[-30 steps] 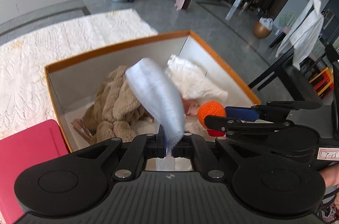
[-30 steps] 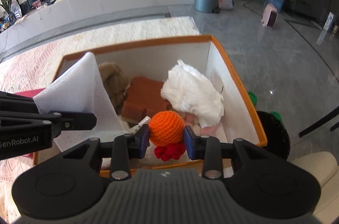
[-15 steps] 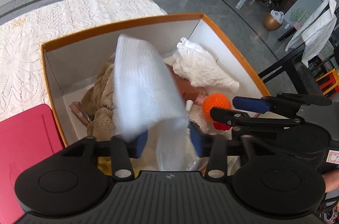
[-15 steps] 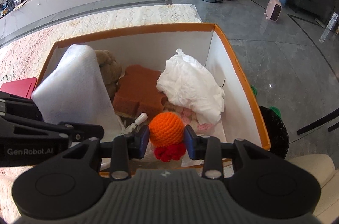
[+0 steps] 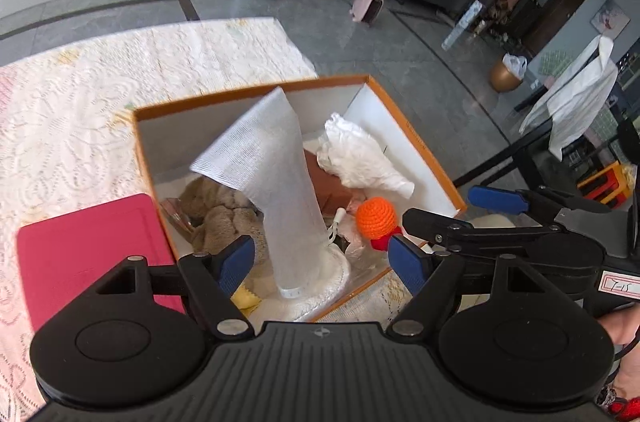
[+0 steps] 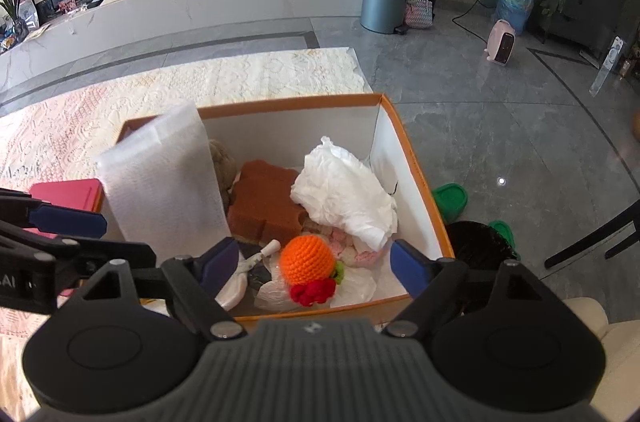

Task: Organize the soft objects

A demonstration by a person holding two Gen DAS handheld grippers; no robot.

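Right wrist view: the right hand-held gripper [image 6: 314, 264], fingers apart, hovers above the orange crocheted ball toy [image 6: 307, 259] at the orange-rimmed white cardboard box's [image 6: 416, 158] near edge. The left hand-held gripper [image 5: 322, 260] gapes around the upright white foam-mesh sleeve [image 5: 276, 190].

Crochet ball [image 6: 307, 259] in box [image 6: 416, 166], foam sheet [image 6: 164, 182] left.

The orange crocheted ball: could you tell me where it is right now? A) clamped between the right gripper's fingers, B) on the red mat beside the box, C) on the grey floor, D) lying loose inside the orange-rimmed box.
D: the orange crocheted ball rests among the soft items inside the orange-rimmed box, while the right gripper stands wide open, its blue pads well clear of the ball on both sides.
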